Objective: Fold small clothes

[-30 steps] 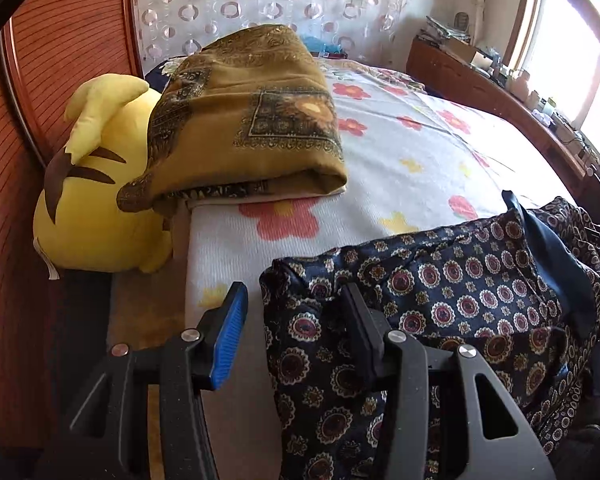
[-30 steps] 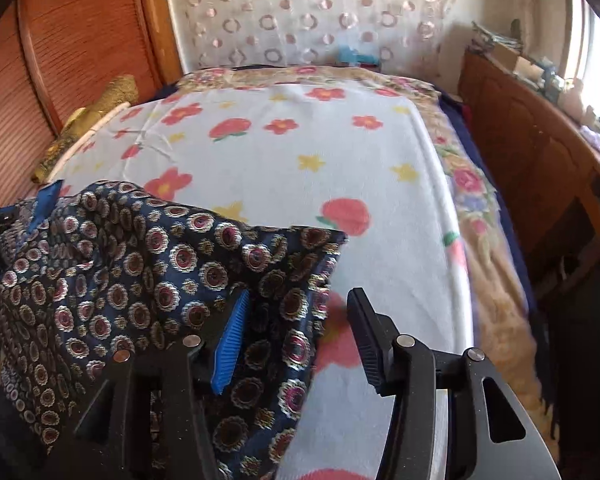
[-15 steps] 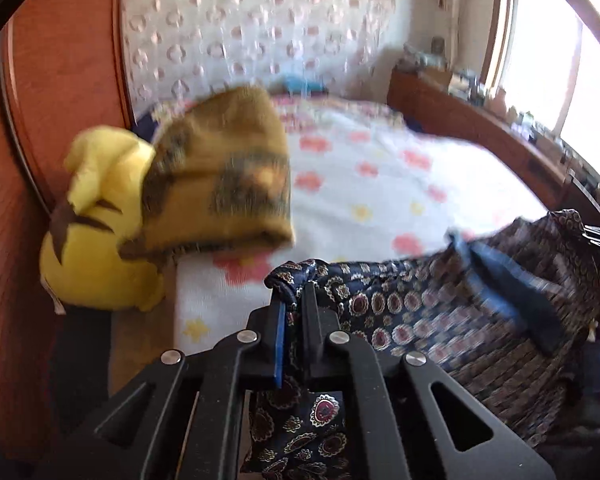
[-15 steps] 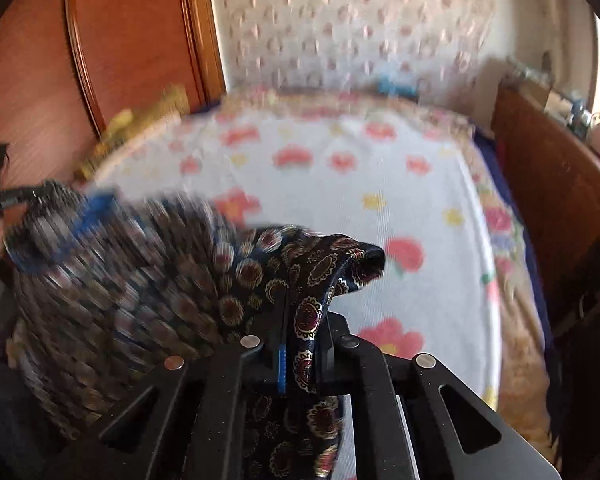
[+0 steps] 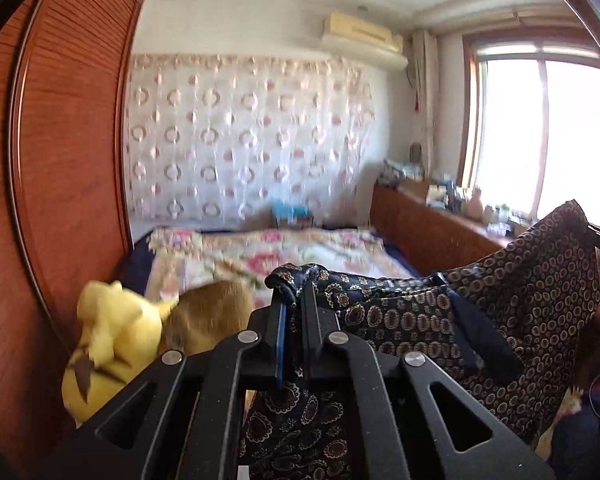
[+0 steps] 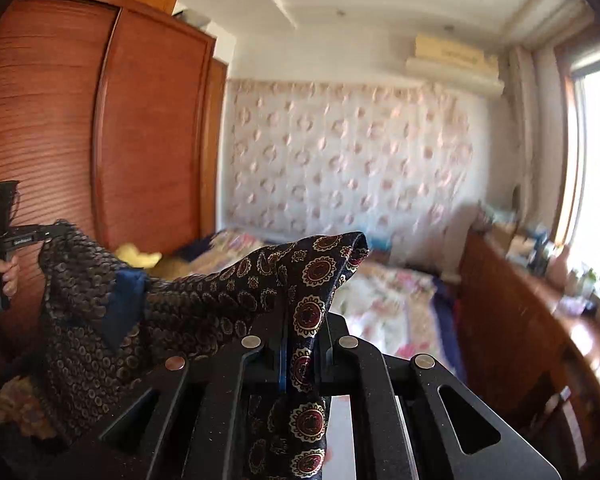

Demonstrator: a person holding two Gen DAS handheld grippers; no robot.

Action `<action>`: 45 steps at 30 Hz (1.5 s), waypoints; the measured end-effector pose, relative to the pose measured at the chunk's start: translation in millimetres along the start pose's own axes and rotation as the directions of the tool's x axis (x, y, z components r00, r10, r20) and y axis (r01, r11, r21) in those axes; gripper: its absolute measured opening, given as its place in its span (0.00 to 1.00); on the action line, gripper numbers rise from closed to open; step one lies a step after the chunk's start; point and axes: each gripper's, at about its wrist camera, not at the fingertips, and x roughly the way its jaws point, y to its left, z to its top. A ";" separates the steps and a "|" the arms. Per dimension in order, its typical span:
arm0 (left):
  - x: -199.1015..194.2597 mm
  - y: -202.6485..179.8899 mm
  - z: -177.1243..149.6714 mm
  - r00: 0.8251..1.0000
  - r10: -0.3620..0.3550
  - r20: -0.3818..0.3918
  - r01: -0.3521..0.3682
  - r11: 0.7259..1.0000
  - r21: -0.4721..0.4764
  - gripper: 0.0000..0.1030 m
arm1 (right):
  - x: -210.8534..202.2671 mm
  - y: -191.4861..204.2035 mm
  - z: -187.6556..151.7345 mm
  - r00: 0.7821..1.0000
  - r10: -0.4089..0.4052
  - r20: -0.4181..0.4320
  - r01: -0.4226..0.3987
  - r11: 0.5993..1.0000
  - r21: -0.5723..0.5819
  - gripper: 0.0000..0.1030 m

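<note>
- Garment [image 5: 520, 320]: your dark patterned cloth with round medallion motifs hangs in the air between your two tools, above the near end of the bed [image 5: 300, 248]. A plain navy strap or lining [image 6: 124, 304] shows partway along it.
- Writing: the only lettering sits on the body of the left tool in the right wrist view, a small white label too small to read. No brand shows on the cloth.
- Left tongs [image 5: 294, 304]: clenched on one corner of the garment, with a bunch of fabric poking up above the pads and the rest trailing below.
- Right tongs [image 6: 306, 320]: clamped on the opposite corner, which stands up in a peak above the fingers; more cloth hangs down under them.
- Your hand [image 6: 4, 276] grips the left tool's handle at the far left of the right wrist view.
- Beyond: a yellow plush toy [image 5: 108, 344] and a folded ochre blanket [image 5: 212, 316] lie beside the wooden wardrobe [image 5: 68, 160]; both are blurred.
</note>
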 end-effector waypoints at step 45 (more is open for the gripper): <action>147.5 22.9 -143.9 0.928 0.025 -0.372 -0.030 1.000 -0.007 0.52 | 268.1 103.2 -139.0 0.807 0.269 -0.526 -0.266 0.960 0.083 0.34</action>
